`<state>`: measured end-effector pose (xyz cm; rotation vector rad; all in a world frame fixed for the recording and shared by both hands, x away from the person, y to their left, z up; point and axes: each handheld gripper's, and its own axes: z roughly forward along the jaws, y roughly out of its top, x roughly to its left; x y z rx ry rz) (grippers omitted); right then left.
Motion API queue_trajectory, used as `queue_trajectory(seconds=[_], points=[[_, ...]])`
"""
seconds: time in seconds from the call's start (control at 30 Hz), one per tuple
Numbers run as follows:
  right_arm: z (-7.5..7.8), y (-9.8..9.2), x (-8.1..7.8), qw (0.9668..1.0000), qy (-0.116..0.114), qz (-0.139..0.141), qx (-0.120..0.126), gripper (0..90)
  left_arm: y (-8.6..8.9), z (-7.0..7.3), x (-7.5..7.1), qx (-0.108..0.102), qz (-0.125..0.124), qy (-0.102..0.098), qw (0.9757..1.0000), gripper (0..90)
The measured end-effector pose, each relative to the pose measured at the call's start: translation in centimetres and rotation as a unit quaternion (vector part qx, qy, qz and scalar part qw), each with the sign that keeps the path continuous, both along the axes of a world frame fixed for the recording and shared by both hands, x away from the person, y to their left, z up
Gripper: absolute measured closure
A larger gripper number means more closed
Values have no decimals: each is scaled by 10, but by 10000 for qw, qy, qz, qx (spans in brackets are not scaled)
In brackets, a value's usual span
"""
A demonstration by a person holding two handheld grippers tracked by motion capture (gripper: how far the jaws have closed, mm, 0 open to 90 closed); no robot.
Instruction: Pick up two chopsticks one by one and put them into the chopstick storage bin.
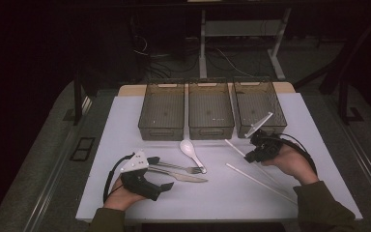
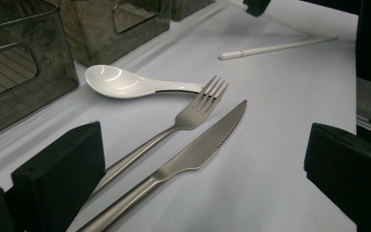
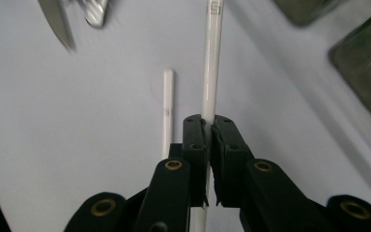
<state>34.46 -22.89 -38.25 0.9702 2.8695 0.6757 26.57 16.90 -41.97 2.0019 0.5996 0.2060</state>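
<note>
Down at the near edge of the desk (image 1: 125, 203), the left gripper (image 1: 162, 172) rests with its jaws wide apart around the handles of a fork (image 2: 183, 118) and a knife (image 2: 193, 154), touching neither. Just beyond lies a white spoon (image 2: 121, 82). Over on the right, the right gripper (image 3: 208, 133) has its jaws clamped on one white chopstick (image 3: 211, 72), lifted just in front of the three bins (image 1: 210, 111); the other chopstick (image 3: 168, 104) lies flat beside it.

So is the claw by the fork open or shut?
Open. The left claw has its jaws wide apart, with the fork and knife lying between them, untouched.
</note>
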Motion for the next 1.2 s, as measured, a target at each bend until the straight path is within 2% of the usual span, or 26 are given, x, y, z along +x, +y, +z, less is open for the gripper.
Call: queue_trajectory(seconds=[0.1,0.17,0.2,0.23,0.3,0.33,0.47,0.5,0.6,0.67,0.77,0.87,0.93,0.97,1.07,1.1,1.17,1.2], points=[[12,-7,2,9986,-233,-93,460,848,0,0,0,-12,5,4,10000,0],[17,-9,3,9974,-300,-149,637,848,-1,0,0,-11,0,6,10000,0],[17,-9,3,9974,-300,-149,637,848,-1,-1,0,-13,3,3,10000,0],[21,-11,6,9956,-374,-204,836,848,-1,-1,0,-15,3,2,10000,0],[24,-11,8,9948,-403,-243,907,848,-2,-1,0,-27,16,-5,10000,0],[29,-10,12,9933,-516,-330,980,848,-2,-1,0,-12,21,-9,10000,0],[44,-7,20,9899,-608,-444,1203,848,-1,-2,1,-6,42,-53,10000,0],[44,-7,20,9899,-608,-444,1203,848,-1,-2,1,-25,47,-65,10000,0],[59,0,30,9862,-736,-563,1373,849,-2,-1,0,-50,37,-78,10000,0],[62,1,32,9857,-729,-583,1404,849,-3,-1,0,-35,9,-86,10000,0],[75,12,41,9834,-801,-617,1505,849,-4,-2,0,-21,-29,-110,9999,0],[80,17,45,9826,-821,-629,1541,849,-5,-2,0,-9,-25,-104,9999,0],[88,28,52,9805,-871,-646,1639,849,-5,-3,1,10,-33,-105,9999,0],[88,28,52,9805,-871,-646,1639,849,-4,-3,1,-11,-30,-97,9999,0],[97,43,62,9769,-962,-653,1794,849,-4,-3,2,-14,-48,-93,9999,0],[97,43,62,9769,-962,-653,1794,849,-4,-3,2,-5,-53,-103,9999,0],[101,53,71,9739,-998,-675,1924,849,-4,-3,2,-12,-66,-115,9999,0],[101,53,71,9739,-998,-675,1924,849,-4,-3,2,-8,-73,-123,9999,0]])
